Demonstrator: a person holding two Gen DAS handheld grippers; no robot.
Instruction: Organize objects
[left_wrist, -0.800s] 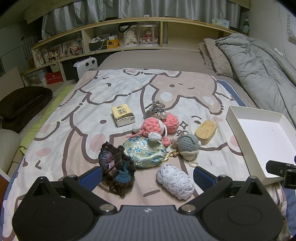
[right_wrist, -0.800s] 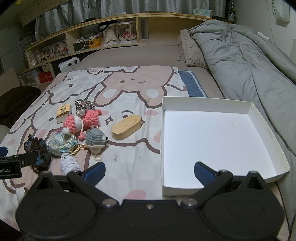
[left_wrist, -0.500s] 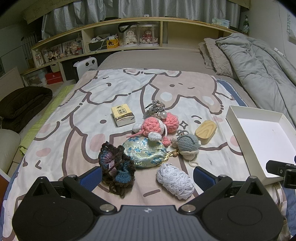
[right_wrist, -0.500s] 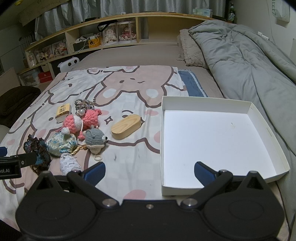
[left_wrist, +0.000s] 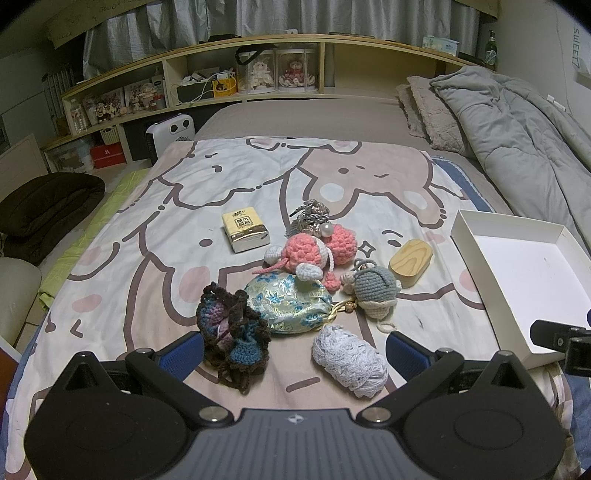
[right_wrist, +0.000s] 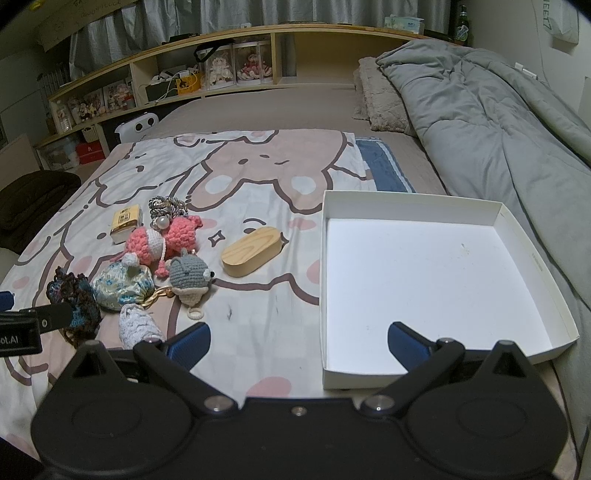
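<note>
Small items lie clustered on the cartoon bedspread: a tissue pack (left_wrist: 245, 229), a pink crochet toy (left_wrist: 314, 251), a grey crochet mouse (left_wrist: 373, 290), a wooden oval case (left_wrist: 410, 262), a floral pouch (left_wrist: 291, 301), a dark crochet piece (left_wrist: 231, 330) and a white crochet bundle (left_wrist: 349, 360). A white open box (right_wrist: 424, 273) stands empty to their right. My left gripper (left_wrist: 293, 354) is open, just short of the dark piece and white bundle. My right gripper (right_wrist: 298, 341) is open and empty over the box's near left corner.
A grey duvet (right_wrist: 491, 122) and pillows (right_wrist: 380, 99) lie at the right. A wooden shelf (left_wrist: 258, 74) with dolls and clutter runs behind the bed. A dark cushion (left_wrist: 44, 206) lies on the floor left.
</note>
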